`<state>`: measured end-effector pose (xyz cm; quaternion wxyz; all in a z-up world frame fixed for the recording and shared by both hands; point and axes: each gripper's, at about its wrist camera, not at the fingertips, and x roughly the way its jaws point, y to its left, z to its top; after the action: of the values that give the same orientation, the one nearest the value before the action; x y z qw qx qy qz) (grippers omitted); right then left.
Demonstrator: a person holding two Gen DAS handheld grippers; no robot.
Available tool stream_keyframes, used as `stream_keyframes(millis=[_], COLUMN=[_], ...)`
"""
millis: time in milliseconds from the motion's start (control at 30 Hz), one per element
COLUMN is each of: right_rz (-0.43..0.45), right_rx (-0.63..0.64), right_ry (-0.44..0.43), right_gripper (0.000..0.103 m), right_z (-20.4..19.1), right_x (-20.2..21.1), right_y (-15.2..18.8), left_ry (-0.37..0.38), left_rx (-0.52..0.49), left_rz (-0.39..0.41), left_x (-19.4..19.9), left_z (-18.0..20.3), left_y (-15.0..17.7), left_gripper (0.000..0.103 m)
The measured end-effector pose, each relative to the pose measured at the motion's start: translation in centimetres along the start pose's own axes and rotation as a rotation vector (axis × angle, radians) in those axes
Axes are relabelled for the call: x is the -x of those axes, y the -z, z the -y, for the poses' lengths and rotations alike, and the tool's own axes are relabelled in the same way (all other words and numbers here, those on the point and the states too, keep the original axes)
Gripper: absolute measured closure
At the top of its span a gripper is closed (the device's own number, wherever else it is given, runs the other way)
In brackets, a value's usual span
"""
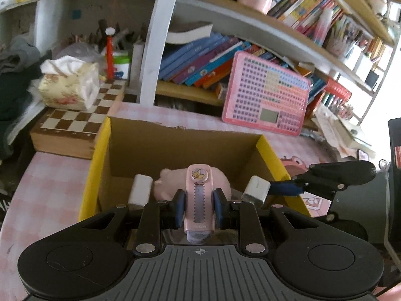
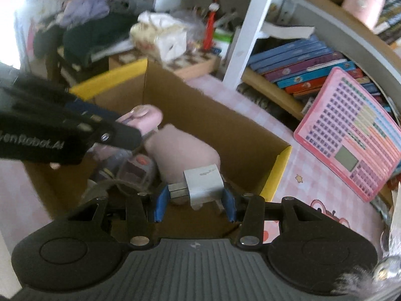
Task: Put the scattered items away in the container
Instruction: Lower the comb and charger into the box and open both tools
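Standing on pink checked tablecloth (image 1: 50, 188), cardboard box (image 1: 175, 145) fronts cluttered bookshelves (image 1: 225, 57).

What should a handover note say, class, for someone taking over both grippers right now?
Left gripper: shut on a pink correction tape dispenser, held over the cardboard box.
Right gripper: shut on a white charger plug, also above the box.
Done: a pink plush pig and a small clear case already lie in the box.
Left: release both held items into the box. Any further scattered items are not visible.
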<state>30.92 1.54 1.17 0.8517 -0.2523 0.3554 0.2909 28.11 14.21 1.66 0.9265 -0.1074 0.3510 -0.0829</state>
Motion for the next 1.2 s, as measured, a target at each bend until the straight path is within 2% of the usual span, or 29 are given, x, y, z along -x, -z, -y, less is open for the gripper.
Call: stream_keyframes(millis=[233,533,700,833,1033,1200], right_rz=[-0.077,-0.073,-0.043,-0.014,0.046,0.125], right_rx=[0.128,0.161,0.14,0.119,0.077,0.046], right_ry=[-0.036,-0.038,-0.024,-0.011,0.01,0.041], right_gripper=[0.06,0.06,0.05,0.048,0.046,0.038], right_z=[-0.7,-0.9,-0.6,-0.3,-0.2,-0.4], right_x=[-2.0,-2.4,-2.0,-1.1,1.6,5.3], right_y=[0.2,0.0,-0.4,-0.5,-0.4,0.1], left_ry=[0.001,-0.011,-0.002,-0.002,-0.009,0.003], left_rx=[-0.029,-0.048,-0.052,-0.06,-0.084,-0.102], left_rz=[-0.116,-0.123,-0.073,-0.02,0.059,0.137], left_x=[-3.4,-4.3,-3.1,-1.6,1.6,5.4], left_z=[0.8,1.4,1.6,2.0,2.8,3.5], left_y=[-0.1,-0.1,-0.2,-0.6,-0.6,-0.2], left_gripper=[0.08,0.079,0.067,0.058,0.051,0.047])
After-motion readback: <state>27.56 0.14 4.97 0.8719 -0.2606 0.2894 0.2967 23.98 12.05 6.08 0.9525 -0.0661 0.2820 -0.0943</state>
